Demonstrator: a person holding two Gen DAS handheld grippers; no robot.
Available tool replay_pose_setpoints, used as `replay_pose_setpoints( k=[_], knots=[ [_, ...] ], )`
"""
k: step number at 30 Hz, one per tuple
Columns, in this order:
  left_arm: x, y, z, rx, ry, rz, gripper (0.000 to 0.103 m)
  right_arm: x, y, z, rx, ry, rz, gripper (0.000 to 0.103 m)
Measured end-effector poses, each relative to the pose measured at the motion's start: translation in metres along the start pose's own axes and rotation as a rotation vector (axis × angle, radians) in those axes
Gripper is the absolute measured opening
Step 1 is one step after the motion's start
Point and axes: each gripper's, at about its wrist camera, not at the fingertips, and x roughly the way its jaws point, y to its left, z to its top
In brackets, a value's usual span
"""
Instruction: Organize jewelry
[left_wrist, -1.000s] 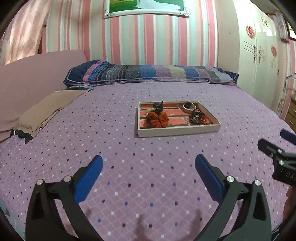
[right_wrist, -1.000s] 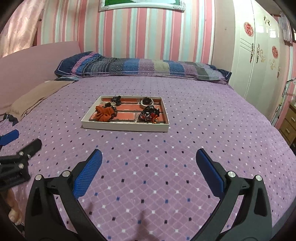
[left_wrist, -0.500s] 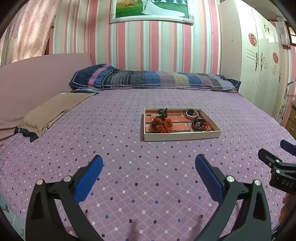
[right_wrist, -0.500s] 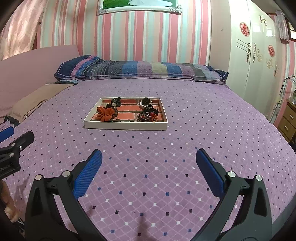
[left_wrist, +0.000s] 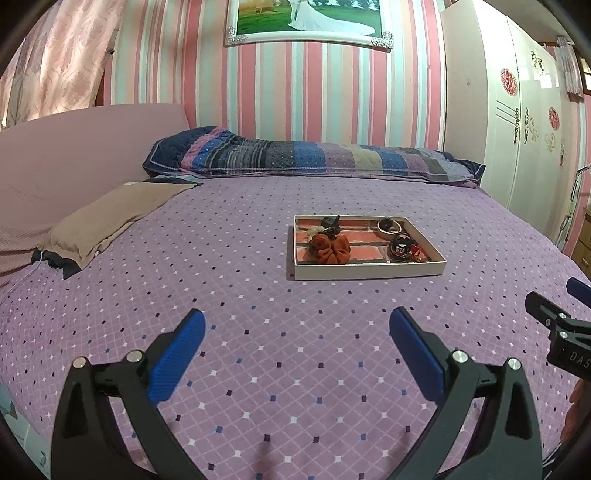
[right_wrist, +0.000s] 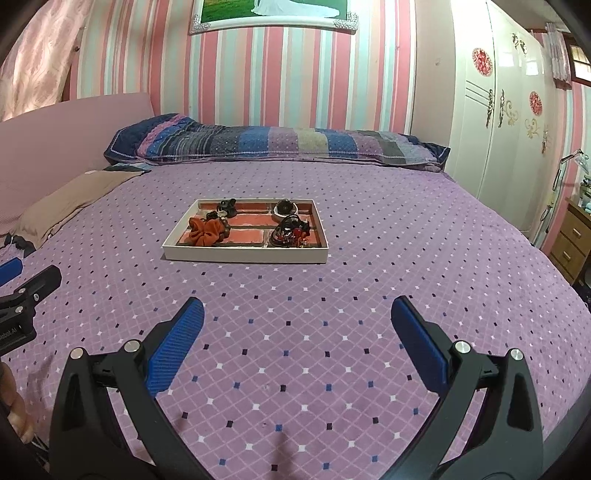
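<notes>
1. I am looking at the jewelry tray lying flat on the purple bedspread, well ahead of my left gripper and a little to the right of the gap between its blue pads.
2. From my right gripper the tray is sitting well ahead too, a little to the left of centre.
3. I am holding both pairs of fingers wide apart, with nothing between them and only bedspread showing in each gap.
4. I am keeping both grippers low over the near part of the bed, side by side and pointing toward the striped pillow at the far end; each one is showing at the edge of the other's view.
5. The tray is a shallow white-walled box with a red, brick-patterned floor split into compartments.
6. An orange scrunchie is resting in the near-left part, a small dark hair piece behind it, a pale ring-shaped item at the far right, and a tangle of dark bands with red bits at the near right.
</notes>
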Motion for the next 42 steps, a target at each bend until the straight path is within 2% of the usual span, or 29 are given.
replay_pose_setpoints(
  k=[42],
  knots=[
    [-0.0017, -0.0007, 0.0005, 0.010, -0.018, 0.030, 0.098, -0.0019, -0.0029, -0.0010, 0.006, -0.004, 0.001, 0.099]
  ],
)
